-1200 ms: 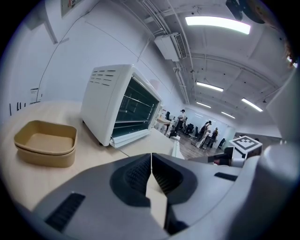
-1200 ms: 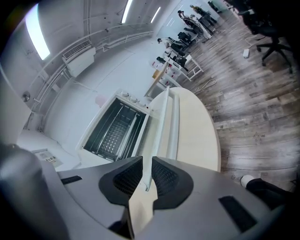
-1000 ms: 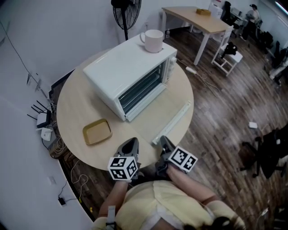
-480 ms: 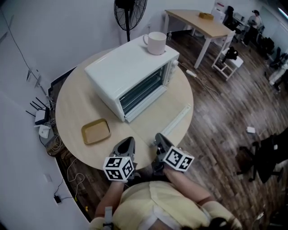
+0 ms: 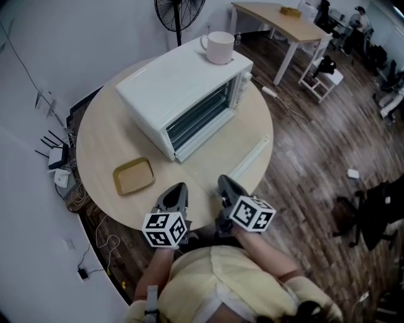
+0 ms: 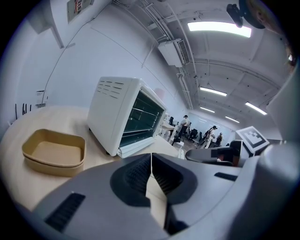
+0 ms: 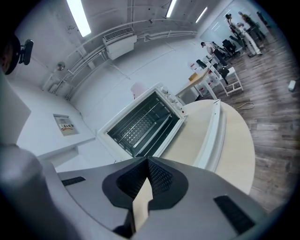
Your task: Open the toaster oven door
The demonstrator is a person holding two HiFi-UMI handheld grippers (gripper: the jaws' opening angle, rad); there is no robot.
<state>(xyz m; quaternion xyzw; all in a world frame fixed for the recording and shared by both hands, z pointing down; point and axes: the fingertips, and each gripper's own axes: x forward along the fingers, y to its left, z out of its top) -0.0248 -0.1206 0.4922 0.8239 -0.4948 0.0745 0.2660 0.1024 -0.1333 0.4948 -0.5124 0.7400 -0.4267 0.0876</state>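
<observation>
The white toaster oven [image 5: 183, 94] stands on the round wooden table [image 5: 104, 135], its front facing me, with racks showing behind the dark front. A white ledge juts out along the lower edge of that front. Whether glass covers the front I cannot tell. The oven also appears in the left gripper view [image 6: 112, 112] and the right gripper view [image 7: 140, 124]. My left gripper [image 5: 178, 187] [image 6: 151, 157] hovers at the table's near edge, shut and empty. My right gripper [image 5: 224, 182] [image 7: 147, 161] is beside it, also shut and empty. Both are well short of the oven.
A pink mug [image 5: 219, 47] sits on top of the oven. A tan tray [image 5: 134, 176] lies on the table left of my grippers, and a long white strip [image 5: 249, 159] lies to the right near the rim. A fan [image 5: 180, 9] and another table [image 5: 284, 25] stand beyond.
The right gripper has lifted a little and rolled slightly. The left gripper has stayed almost in place. The oven has not changed.
</observation>
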